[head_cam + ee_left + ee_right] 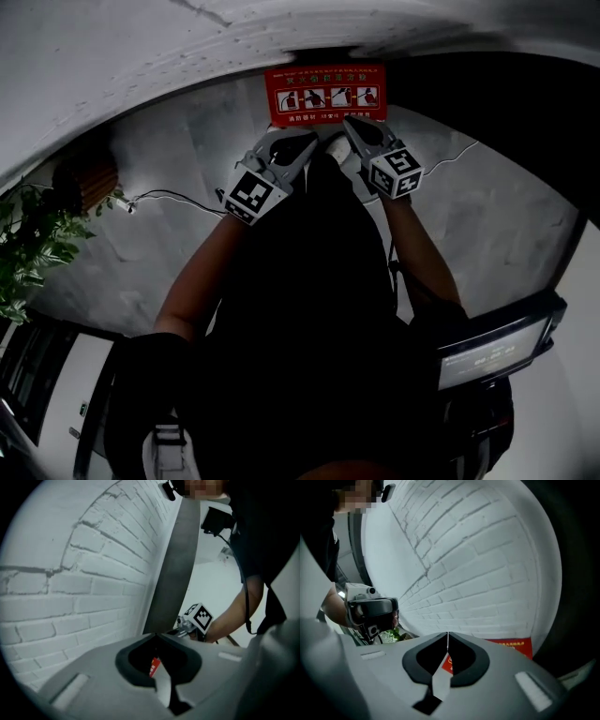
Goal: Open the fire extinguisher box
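The fire extinguisher box (324,94) is red with a white pictogram label and stands at the foot of the white brick wall (141,56). My left gripper (314,142) hangs just in front of its lower left part, jaws shut with nothing between them. My right gripper (348,122) sits over the box's lower right part, jaws also shut and empty. In the right gripper view the red label (513,646) shows just beyond my right gripper (448,634). In the left gripper view a sliver of the red box (154,666) shows through my left gripper (157,634).
A green plant (33,239) stands at the left, and a white cable (173,195) runs along the floor by the wall. A dark device with a lit screen (492,354) is at the lower right. A dark upright post (176,564) rises beside the brick wall.
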`<state>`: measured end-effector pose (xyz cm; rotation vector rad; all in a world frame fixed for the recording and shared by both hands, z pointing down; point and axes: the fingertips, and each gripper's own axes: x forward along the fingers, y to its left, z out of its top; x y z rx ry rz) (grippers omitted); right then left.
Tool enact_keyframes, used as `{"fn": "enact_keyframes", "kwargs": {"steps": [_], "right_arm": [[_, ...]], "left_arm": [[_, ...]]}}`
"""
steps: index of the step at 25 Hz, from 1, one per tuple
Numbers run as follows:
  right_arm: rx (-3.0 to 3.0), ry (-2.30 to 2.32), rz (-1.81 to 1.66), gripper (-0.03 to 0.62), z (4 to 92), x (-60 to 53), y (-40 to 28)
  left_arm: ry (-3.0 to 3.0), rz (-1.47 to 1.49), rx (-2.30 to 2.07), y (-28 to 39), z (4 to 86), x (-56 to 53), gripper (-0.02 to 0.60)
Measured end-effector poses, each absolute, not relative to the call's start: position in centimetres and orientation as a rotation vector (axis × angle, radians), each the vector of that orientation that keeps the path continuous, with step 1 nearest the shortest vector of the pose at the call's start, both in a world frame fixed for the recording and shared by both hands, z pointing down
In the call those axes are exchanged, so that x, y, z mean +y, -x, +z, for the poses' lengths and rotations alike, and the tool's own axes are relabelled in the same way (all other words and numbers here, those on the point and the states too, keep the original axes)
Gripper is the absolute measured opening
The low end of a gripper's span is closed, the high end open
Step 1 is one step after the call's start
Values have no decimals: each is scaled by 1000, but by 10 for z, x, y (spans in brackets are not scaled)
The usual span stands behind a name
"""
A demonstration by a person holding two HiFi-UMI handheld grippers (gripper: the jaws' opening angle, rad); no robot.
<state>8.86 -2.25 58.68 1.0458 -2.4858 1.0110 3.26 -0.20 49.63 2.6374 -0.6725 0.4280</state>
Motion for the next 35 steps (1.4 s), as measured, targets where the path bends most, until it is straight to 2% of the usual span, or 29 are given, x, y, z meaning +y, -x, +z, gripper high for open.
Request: {"fn": "enact_keyframes", "kwargs": {"steps": [2, 5, 11, 13, 18, 26, 28, 30, 35], "right_arm": [[-2417, -1062, 1063, 19, 628, -11, -88], [-2300, -1076, 1206, 69, 688, 11, -86], [-2061, -1173, 1762, 151, 781, 50, -86], [-1995, -1224, 1875, 183, 804, 51, -90], [-1904, -1413, 2086, 209, 835, 40, -105], [-1813, -1587, 2305, 215, 860, 23, -125], [-1791, -1596, 2369, 191, 865, 21, -129], [-1771, -1597, 2396, 138, 868, 22, -132], [-1772, -1605, 2346, 133, 861, 25, -134]], "left_arm": [[-2601, 474, -658, -38, 526, 5, 3], [-2544, 522, -638, -46, 565, 14, 3], [-2504, 631, -574, -54, 622, 32, 3], [-2501, 668, -561, -55, 640, 32, 3], [-2483, 708, -546, -62, 671, 30, 3], [-2427, 716, -531, -64, 690, 38, 3], [-2426, 719, -539, -63, 691, 38, 3], [-2426, 724, -545, -63, 691, 38, 3], [-2434, 721, -532, -60, 683, 38, 3]]}}
